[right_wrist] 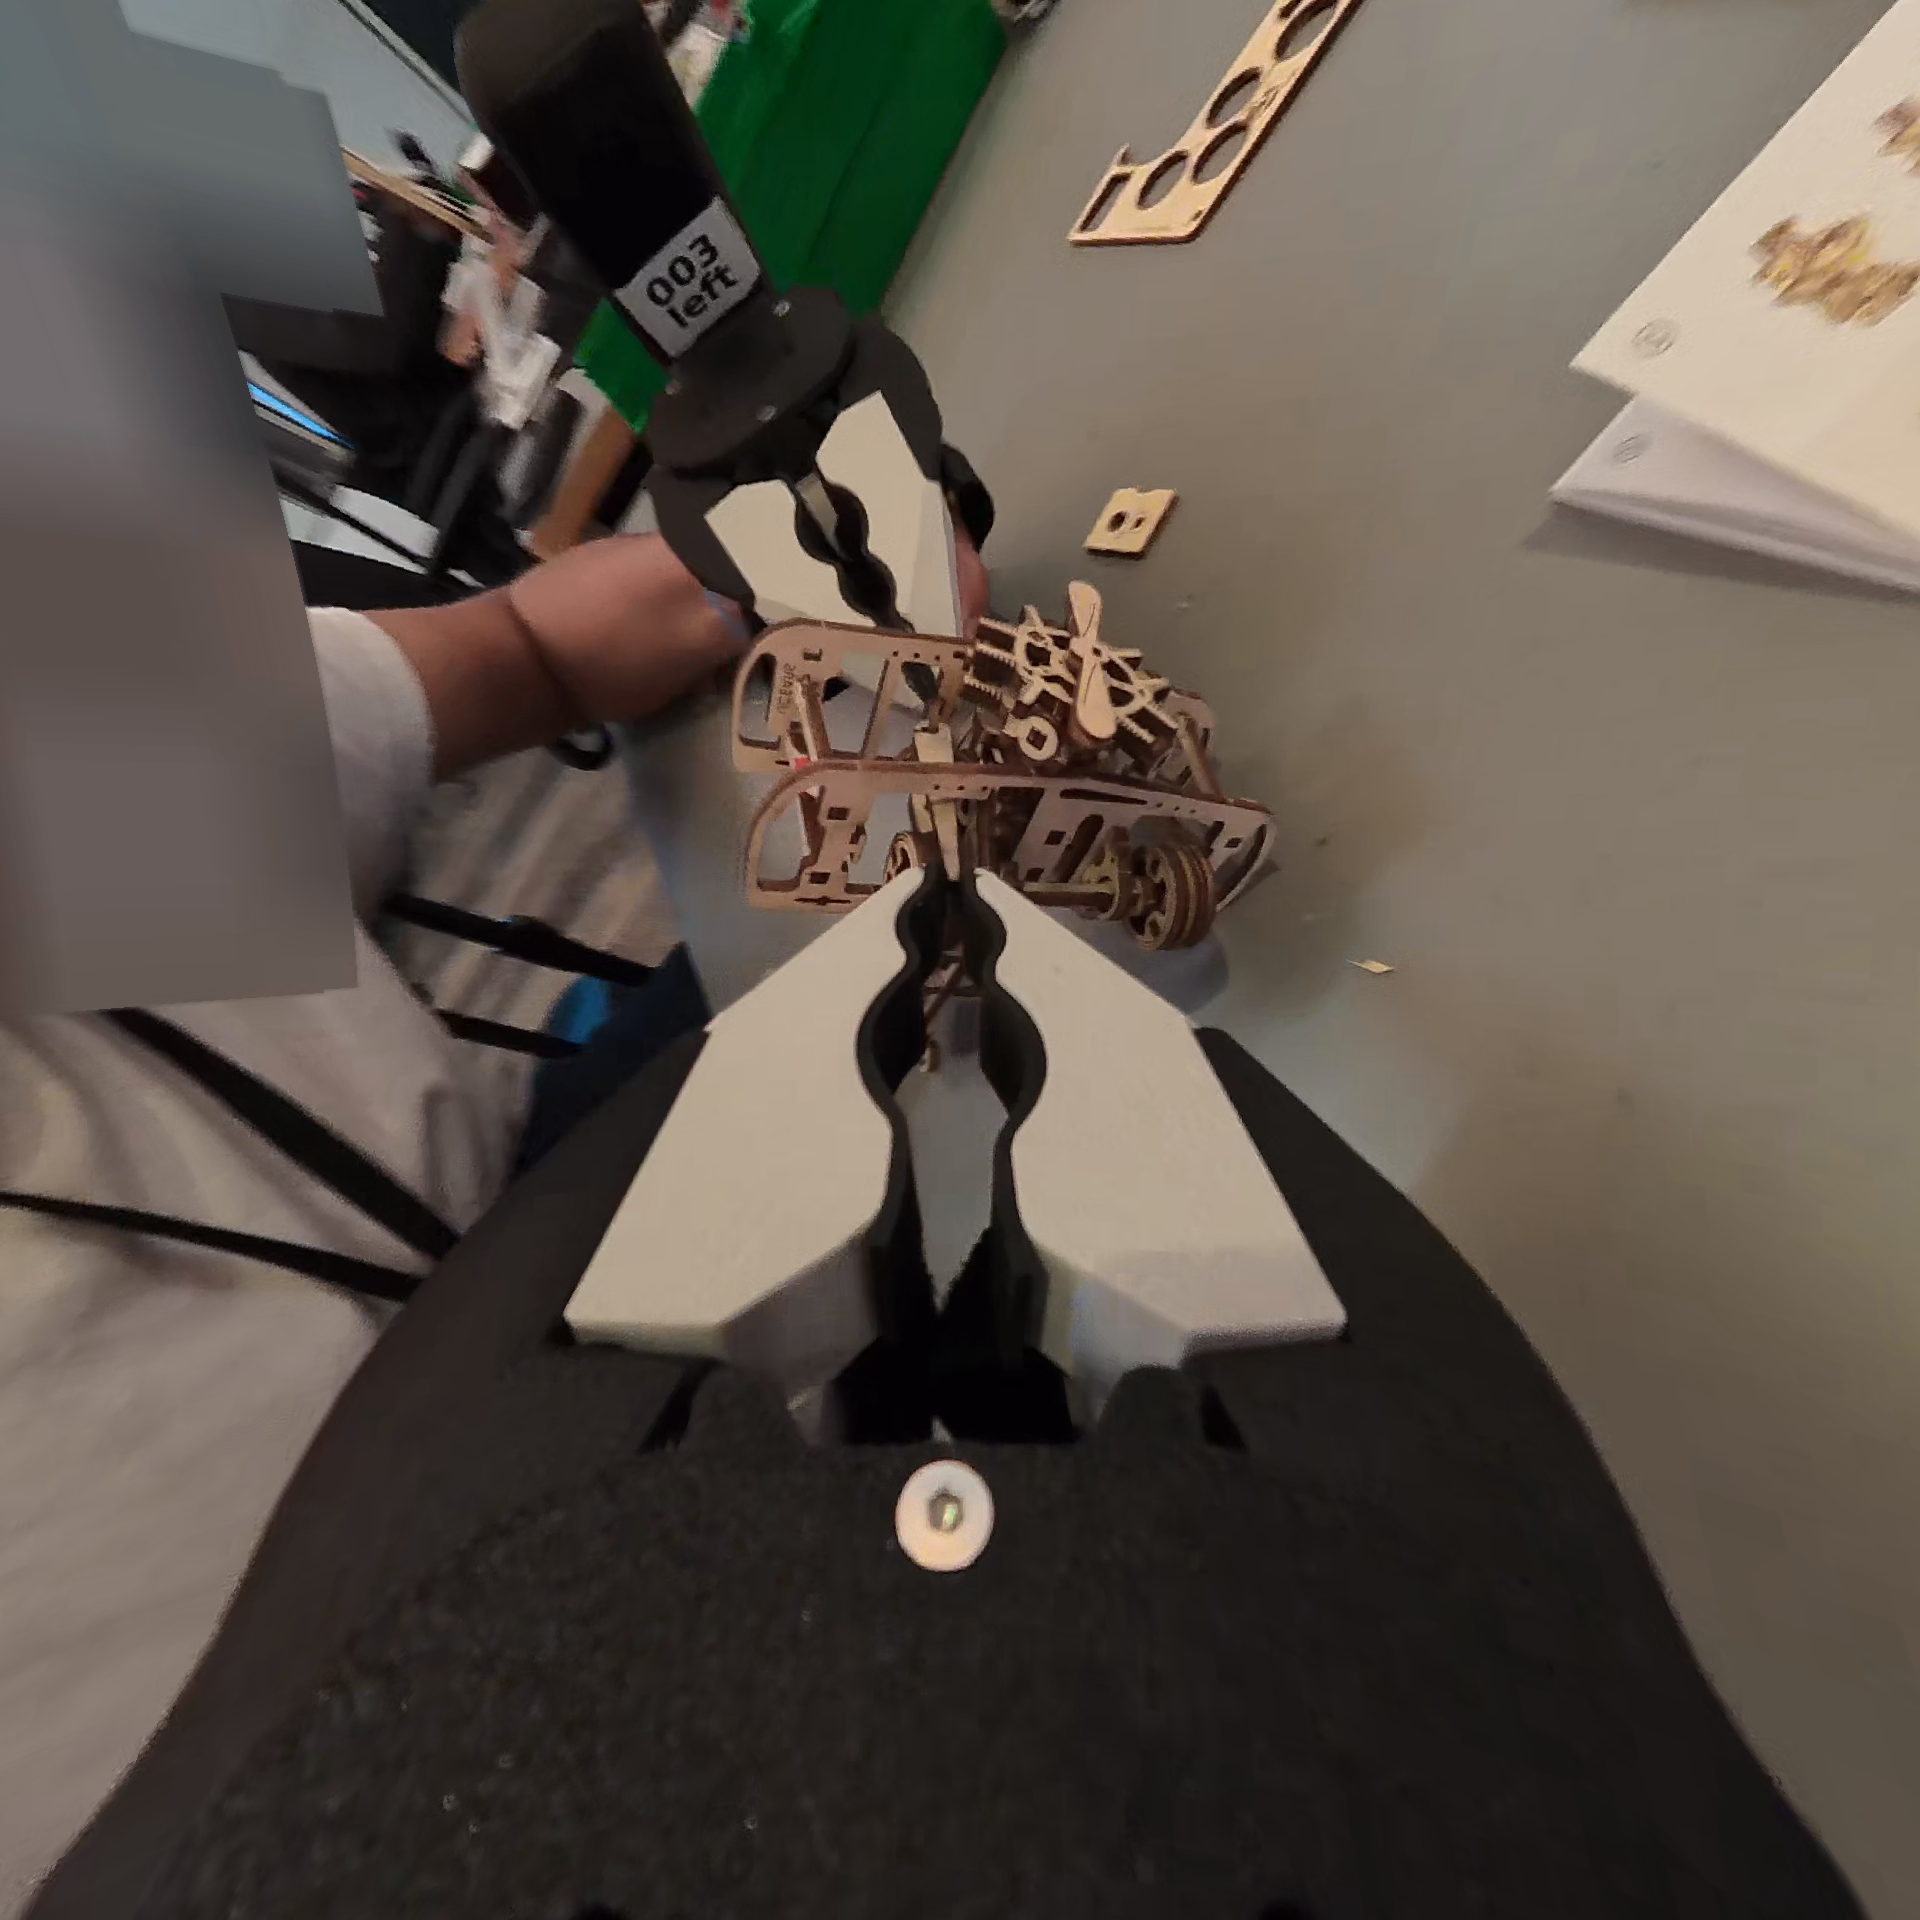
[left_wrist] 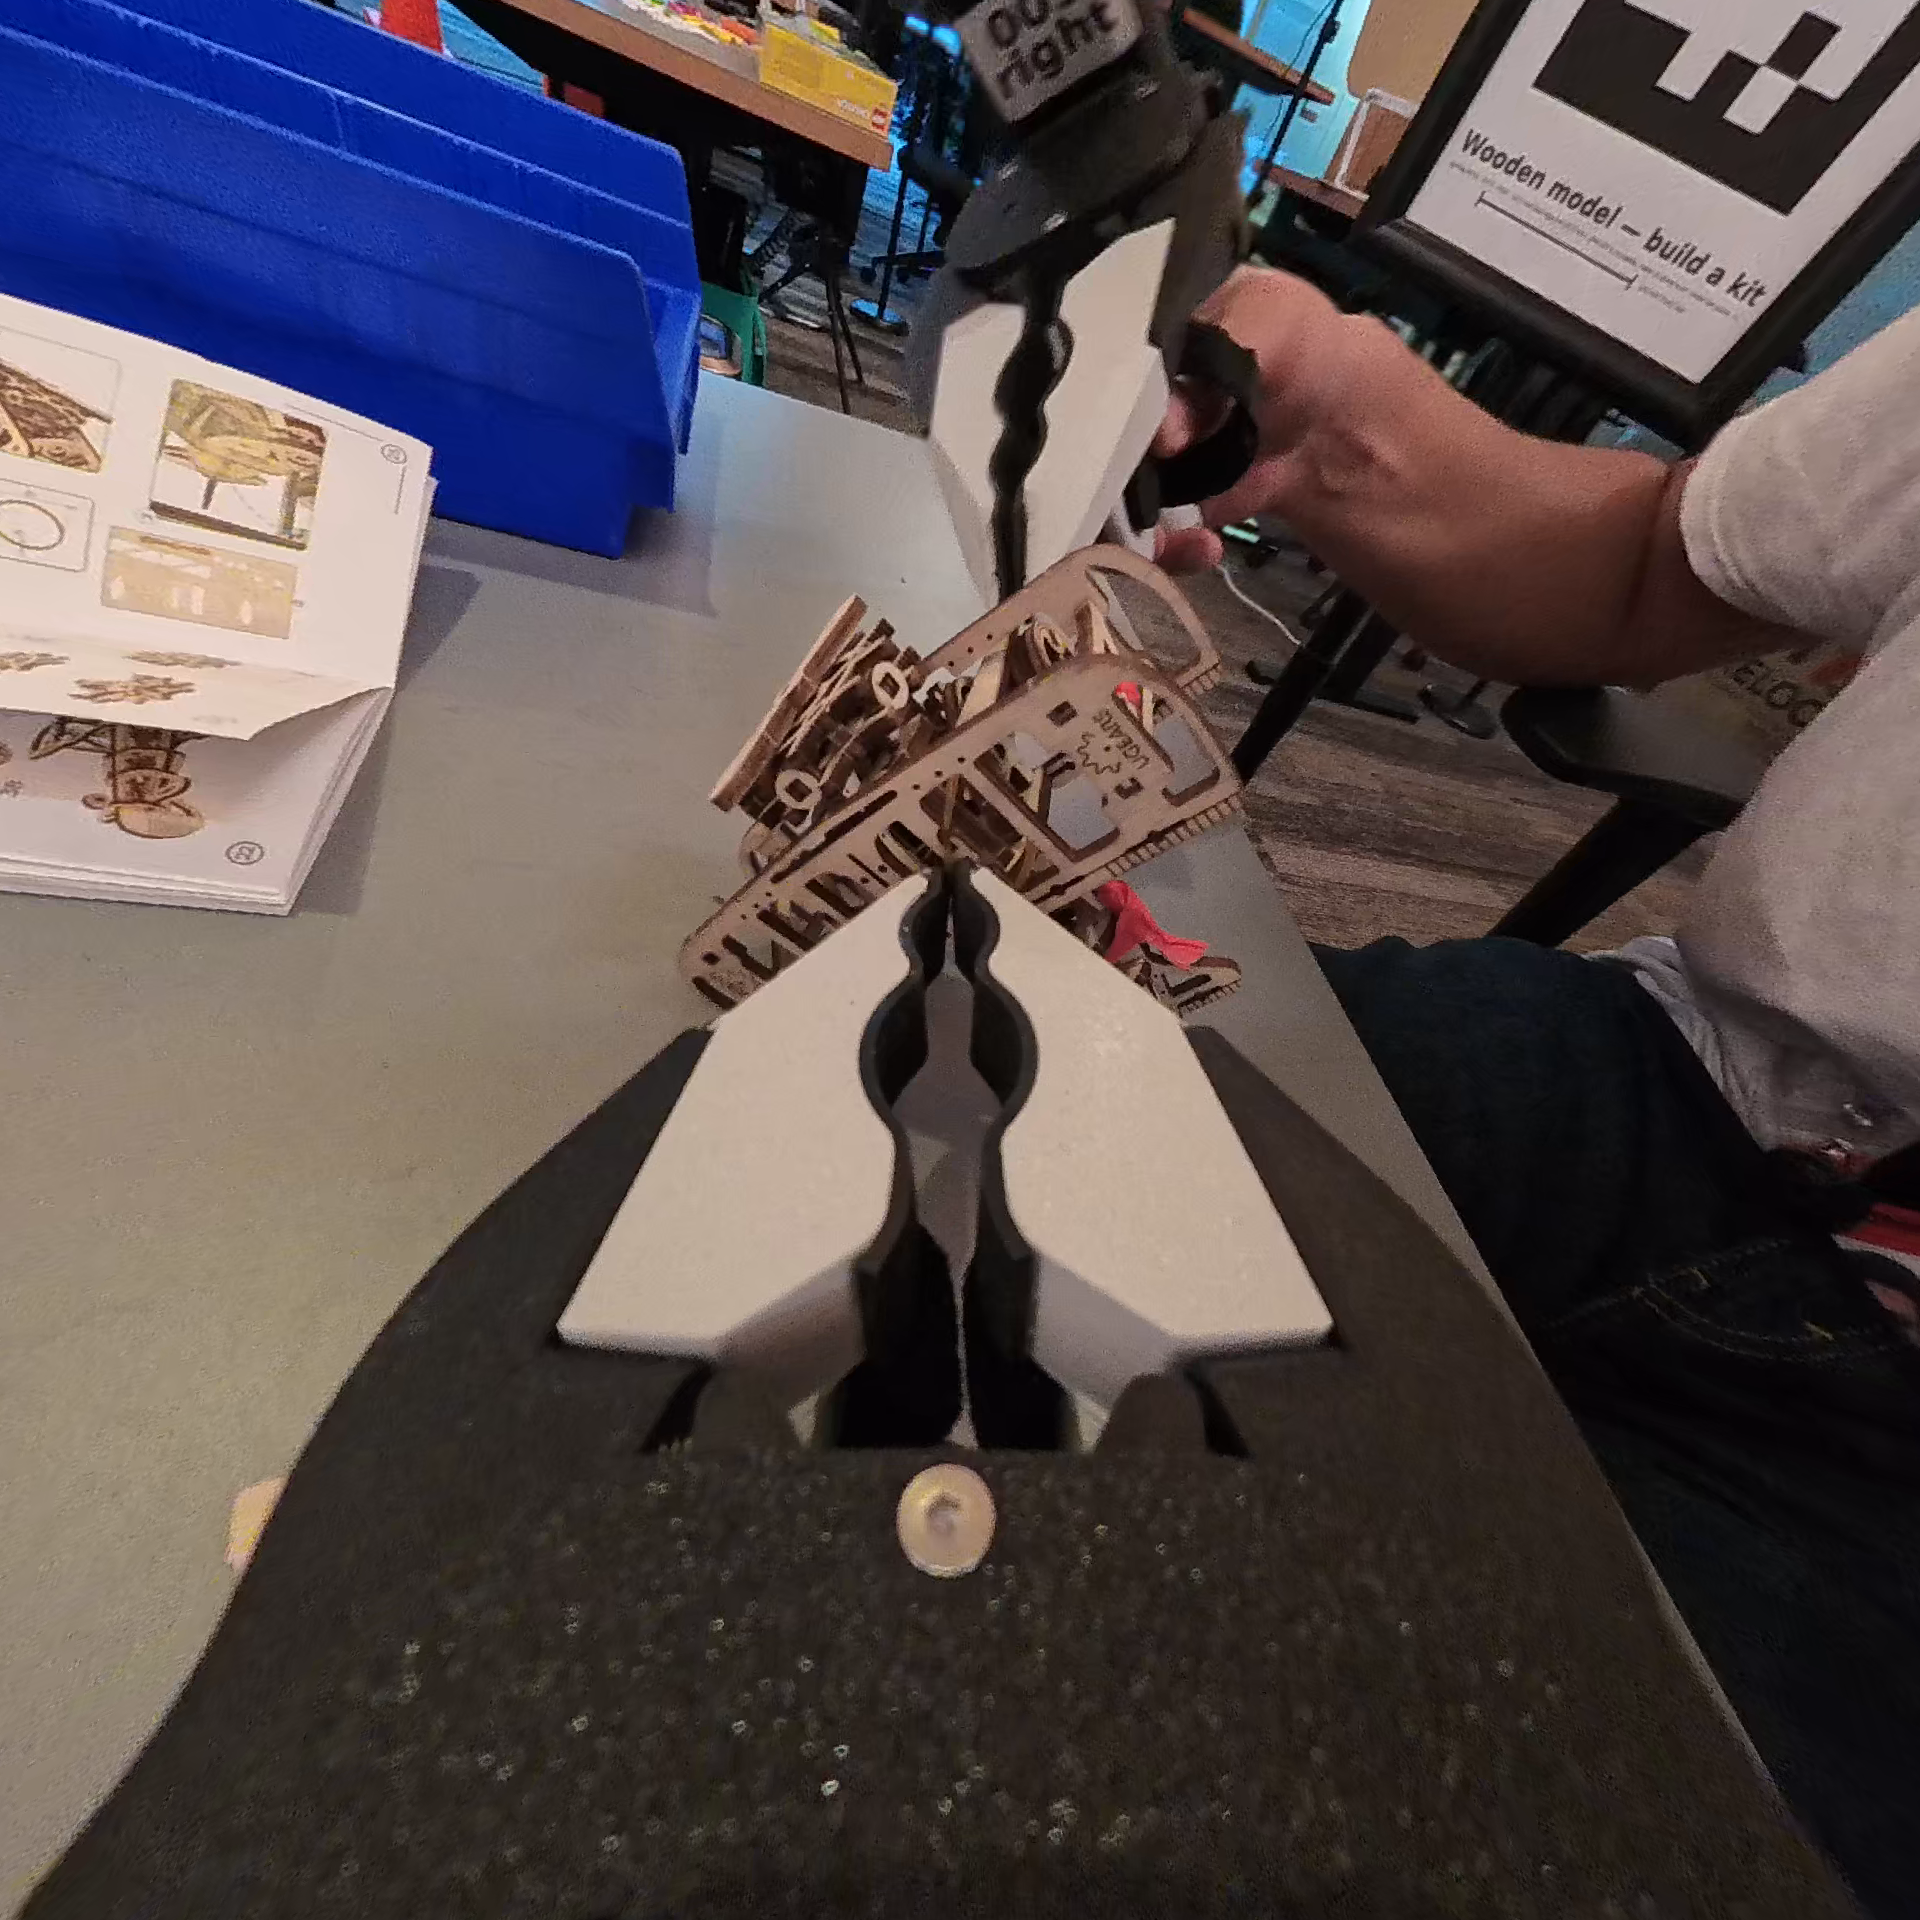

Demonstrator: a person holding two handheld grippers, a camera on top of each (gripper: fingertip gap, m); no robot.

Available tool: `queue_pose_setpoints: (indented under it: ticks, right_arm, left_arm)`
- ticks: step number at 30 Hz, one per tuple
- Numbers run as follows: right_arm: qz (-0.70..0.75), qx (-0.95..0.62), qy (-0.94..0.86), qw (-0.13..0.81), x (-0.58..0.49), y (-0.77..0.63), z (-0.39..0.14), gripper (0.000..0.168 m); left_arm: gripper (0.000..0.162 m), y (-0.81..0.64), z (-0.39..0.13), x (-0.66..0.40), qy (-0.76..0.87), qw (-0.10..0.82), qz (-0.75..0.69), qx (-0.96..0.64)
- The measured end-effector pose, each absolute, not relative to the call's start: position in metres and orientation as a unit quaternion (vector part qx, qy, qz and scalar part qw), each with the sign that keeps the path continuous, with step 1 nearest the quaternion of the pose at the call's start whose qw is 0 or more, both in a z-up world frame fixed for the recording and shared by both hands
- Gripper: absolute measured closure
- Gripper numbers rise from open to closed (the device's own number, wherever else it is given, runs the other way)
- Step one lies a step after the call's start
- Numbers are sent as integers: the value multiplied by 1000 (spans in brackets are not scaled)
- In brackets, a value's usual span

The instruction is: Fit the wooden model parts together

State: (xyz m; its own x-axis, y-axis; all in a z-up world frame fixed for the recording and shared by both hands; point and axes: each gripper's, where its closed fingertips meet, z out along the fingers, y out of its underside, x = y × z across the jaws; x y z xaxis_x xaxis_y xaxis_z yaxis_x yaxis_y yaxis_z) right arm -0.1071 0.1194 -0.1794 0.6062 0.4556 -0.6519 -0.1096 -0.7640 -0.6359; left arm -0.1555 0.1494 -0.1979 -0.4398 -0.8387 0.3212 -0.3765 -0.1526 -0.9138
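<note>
A wooden biplane model (left_wrist: 966, 748) with two pierced wings, a propeller and wheels sits tilted on the grey table (left_wrist: 468, 1039), near its right edge. My left gripper (left_wrist: 951, 883) is shut on the edge of the model's near wing. My right gripper (left_wrist: 1010, 577) comes down from above and is shut on the far wing. In the right wrist view the model (right_wrist: 1039, 790) lies straight ahead. There my right gripper (right_wrist: 951, 883) is shut on a wing edge, and the left gripper (right_wrist: 914, 670) holds the other wing. A red piece (left_wrist: 1138, 930) shows under the model.
An open instruction booklet (left_wrist: 187, 623) lies at the left, with blue bins (left_wrist: 364, 260) behind it. A framed sign (left_wrist: 1662, 177) stands at the back right. A wooden sheet with round holes (right_wrist: 1216, 114) and a small square piece (right_wrist: 1129, 520) lie beyond the model. A person's arm (left_wrist: 1455, 499) reaches in.
</note>
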Motion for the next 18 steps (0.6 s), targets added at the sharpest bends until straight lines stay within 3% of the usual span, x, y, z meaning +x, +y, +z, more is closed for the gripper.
queue_pose_setpoints:
  ticks: [1, 7, 18]
  right_arm:
    - [418, -838, -107, 334, -106, 120, -179, 168]
    - [375, -851, -112, 349, -102, 123, -174, 168]
    - [503, -805, -29, 312, -94, 118, -173, 168]
  left_arm:
    - [162, 150, -199, -154, 618, 203, -576, -494]
    - [162, 156, -193, -148, 596, 219, -585, -505]
    - [162, 157, -194, -139, 590, 218, -588, -509]
